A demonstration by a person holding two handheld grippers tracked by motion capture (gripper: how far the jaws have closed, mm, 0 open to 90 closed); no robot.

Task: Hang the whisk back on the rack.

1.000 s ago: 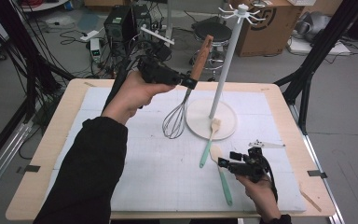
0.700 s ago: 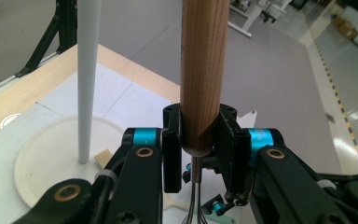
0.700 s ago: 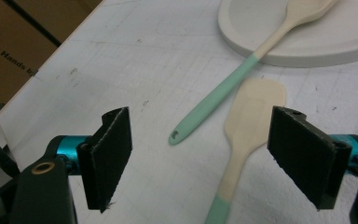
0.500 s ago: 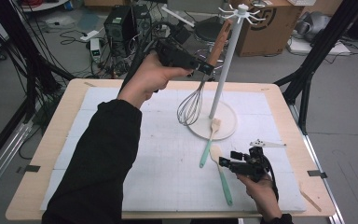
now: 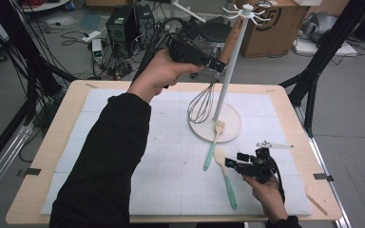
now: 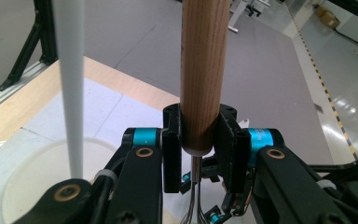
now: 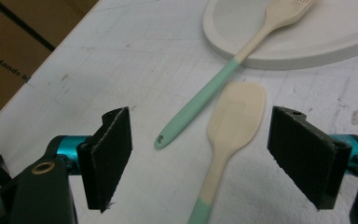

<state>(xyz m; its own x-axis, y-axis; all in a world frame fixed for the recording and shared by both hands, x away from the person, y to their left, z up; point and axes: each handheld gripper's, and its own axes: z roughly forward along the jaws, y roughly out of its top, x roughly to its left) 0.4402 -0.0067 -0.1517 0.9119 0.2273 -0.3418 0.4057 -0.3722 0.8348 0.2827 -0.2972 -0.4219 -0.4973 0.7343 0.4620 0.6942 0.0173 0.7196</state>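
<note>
My left gripper [image 5: 213,64] is shut on the wooden handle of a wire whisk [image 5: 201,105], which hangs in the air beside the white pole [image 5: 224,78] of a hook stand. In the left gripper view the pads clamp the handle [image 6: 204,70] near its lower end, with the pole [image 6: 70,84] to the left. My right gripper [image 5: 234,164] rests low on the mat, open, with a cream spatula with a teal handle [image 5: 225,175] in front of it. The spatula head [image 7: 237,116] lies between the open pads without touching them.
A second teal-handled utensil [image 5: 213,143] lies with its cream head on the stand's round base [image 5: 234,124]. The stand's hooks [image 5: 247,9] fan out at the top. A cardboard box [image 5: 278,26] and cables sit beyond the table's far edge.
My left gripper has carried the whisk up and to the right, closer to the stand's pole and hooks. The right gripper has stayed where it was.
</note>
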